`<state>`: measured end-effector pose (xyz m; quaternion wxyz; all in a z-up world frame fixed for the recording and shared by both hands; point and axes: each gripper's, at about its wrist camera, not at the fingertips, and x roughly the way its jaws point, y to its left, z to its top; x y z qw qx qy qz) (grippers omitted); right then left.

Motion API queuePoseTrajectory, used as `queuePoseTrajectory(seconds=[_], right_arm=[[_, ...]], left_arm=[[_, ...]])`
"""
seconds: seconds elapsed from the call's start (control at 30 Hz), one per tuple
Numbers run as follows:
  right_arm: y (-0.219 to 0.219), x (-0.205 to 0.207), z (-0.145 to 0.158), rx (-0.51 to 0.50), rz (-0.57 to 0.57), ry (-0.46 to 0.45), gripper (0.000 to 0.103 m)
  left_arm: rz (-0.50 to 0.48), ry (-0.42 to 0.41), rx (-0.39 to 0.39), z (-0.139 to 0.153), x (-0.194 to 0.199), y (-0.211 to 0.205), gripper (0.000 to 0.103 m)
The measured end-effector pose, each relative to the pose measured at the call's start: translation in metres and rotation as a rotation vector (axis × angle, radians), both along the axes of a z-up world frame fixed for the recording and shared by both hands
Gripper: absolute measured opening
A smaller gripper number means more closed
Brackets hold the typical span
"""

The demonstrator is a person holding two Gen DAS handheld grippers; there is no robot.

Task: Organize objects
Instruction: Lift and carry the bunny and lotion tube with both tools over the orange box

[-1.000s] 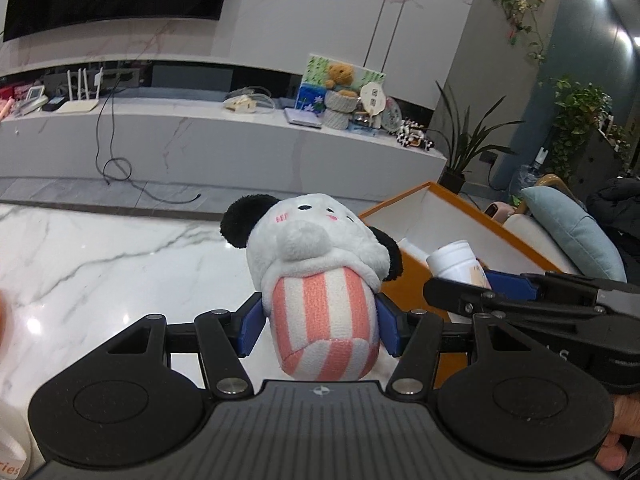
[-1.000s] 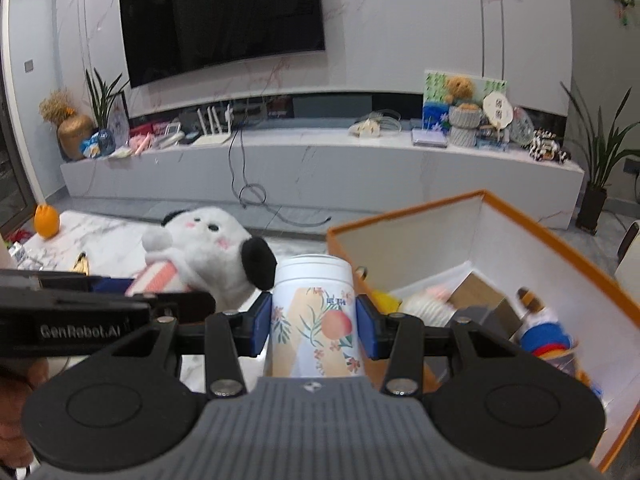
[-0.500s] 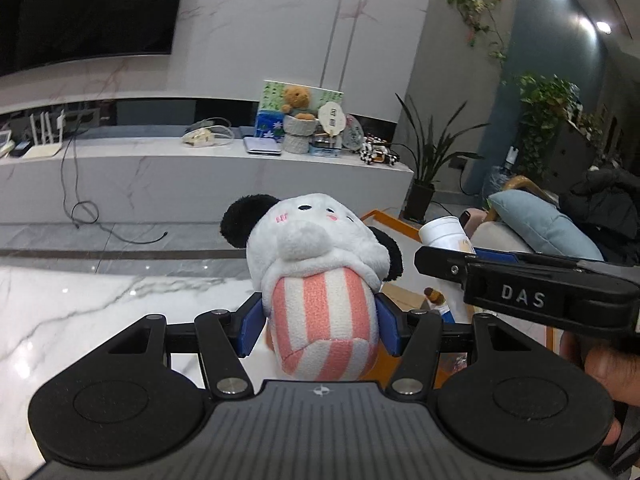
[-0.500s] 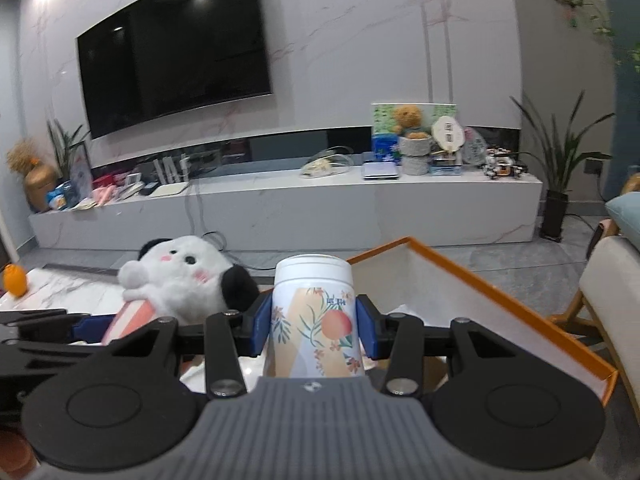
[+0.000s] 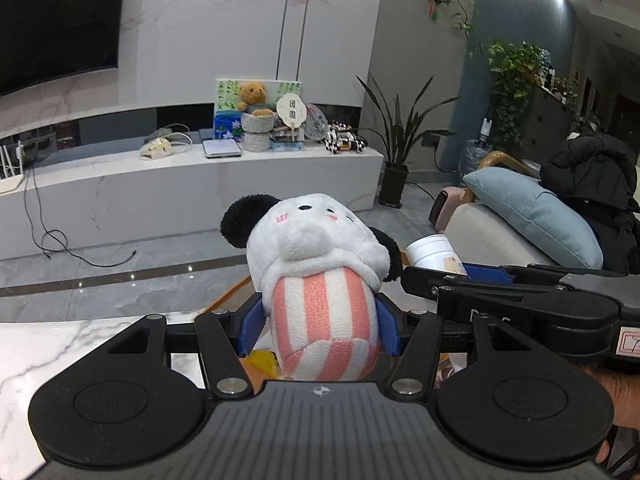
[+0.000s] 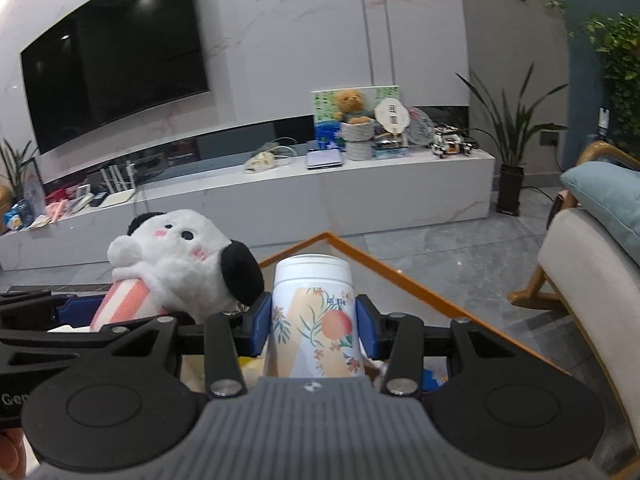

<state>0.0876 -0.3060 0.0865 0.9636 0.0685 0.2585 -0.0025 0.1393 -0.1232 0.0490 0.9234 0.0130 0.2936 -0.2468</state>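
- A living room is seen, with a long white marble console (image 6: pixel 280 196) against the back wall, a dark television (image 6: pixel 116 76) above it, and a potted plant (image 6: pixel 510 152) at its end.
- An orange-rimmed box (image 6: pixel 404 276) is placed below both grippers; most of its inside is hidden behind the gripper bodies, and only scraps of yellow and blue are glimpsed, too little to be identified.
- The left gripper (image 5: pixel 320 320) is clamped on a plush panda (image 5: pixel 316 264), its 2 blue pads pressed into the pink-striped body, the head projecting beyond the fingers.
- The right gripper (image 6: pixel 314 322) is clamped on a white floral-printed canister (image 6: pixel 312 312), held upright between its pads.
- The 2 held things are carried side by side, near each other above the box.
- The canister base is cut off by the gripper body.
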Motion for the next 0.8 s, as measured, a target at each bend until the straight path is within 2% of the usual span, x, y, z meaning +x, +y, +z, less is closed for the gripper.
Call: queuePoseTrajectory(seconds=[0.33, 0.6, 0.73, 0.8], right_arm=[[-0.020, 0.018, -0.016, 0.029, -0.063, 0.070, 0.046], [-0.023, 0.029, -0.026, 0.040, -0.064, 0.105, 0.046], [-0.022, 0.029, -0.027, 0.050, -0.077, 0.110, 0.048], [-0.022, 0.029, -0.026, 0.051, -0.086, 0.110, 0.048]], left_arm=[[-0.007, 0.065, 0.056, -0.019, 0.021, -0.018, 0.067], [0.005, 0.093, 0.073, -0.027, 0.024, -0.016, 0.067], [0.001, 0.094, 0.059, -0.025, 0.027, -0.013, 0.070], [0.003, 0.081, 0.056, -0.024, 0.027, -0.013, 0.075]])
